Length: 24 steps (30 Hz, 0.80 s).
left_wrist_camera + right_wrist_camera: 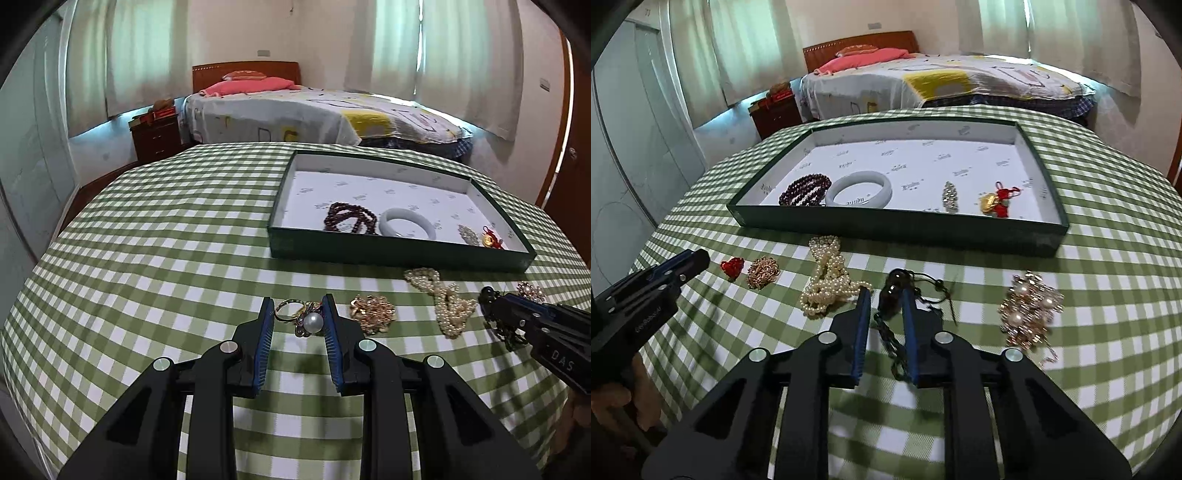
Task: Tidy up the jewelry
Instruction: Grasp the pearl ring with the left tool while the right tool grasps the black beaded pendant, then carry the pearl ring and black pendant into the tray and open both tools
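Observation:
A green tray (pixel 399 254) (pixel 897 225) holds a dark bead bracelet (pixel 805 190), a white bangle (pixel 858 188), a crystal brooch (pixel 950 197) and a gold and red charm (pixel 995 203). My left gripper (pixel 299 306) is open around a pearl ring (pixel 313 322) beside a gold ring (pixel 290 309) on the checked cloth. My right gripper (pixel 885 295) is open around a black bead bracelet (pixel 891 291) lying on the cloth. It also shows in the left wrist view (pixel 495 299).
On the cloth lie a gold chain cluster (pixel 373 314) (pixel 762 271), a pearl necklace (pixel 443 299) (pixel 827 284), a red heart piece (pixel 732 266) and a pearl brooch (pixel 1030 308). A bed (pixel 314 114) and a nightstand (pixel 155 136) stand behind the table.

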{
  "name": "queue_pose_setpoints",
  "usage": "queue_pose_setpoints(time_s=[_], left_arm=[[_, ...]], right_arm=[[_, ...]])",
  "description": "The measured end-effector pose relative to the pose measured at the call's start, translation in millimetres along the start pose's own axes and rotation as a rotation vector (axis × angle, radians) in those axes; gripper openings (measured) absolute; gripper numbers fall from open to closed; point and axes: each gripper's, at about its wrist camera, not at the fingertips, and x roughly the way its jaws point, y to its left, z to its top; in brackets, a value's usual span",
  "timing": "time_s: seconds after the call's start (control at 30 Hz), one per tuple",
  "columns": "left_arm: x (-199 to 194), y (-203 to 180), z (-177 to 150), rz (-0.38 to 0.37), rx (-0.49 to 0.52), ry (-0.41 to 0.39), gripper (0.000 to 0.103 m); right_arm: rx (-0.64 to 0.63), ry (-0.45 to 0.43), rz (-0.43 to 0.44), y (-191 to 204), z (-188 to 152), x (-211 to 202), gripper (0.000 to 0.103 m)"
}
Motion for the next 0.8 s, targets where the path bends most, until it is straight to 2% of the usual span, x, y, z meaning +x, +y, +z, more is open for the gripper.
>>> queue_pose_setpoints(time_s=[0.17,0.8], left_arm=[[1.4,3.0,0.3,0.0,-0.007,0.004,0.027],[9.8,1.7,-0.6,-0.002,-0.003,0.029,0.027]], right_arm=[[0.001,0.034,-0.018,-0.8,0.9,11.9,0.016],[-0.021,0.038,-0.04,-0.6,16.1,26.2,0.017]])
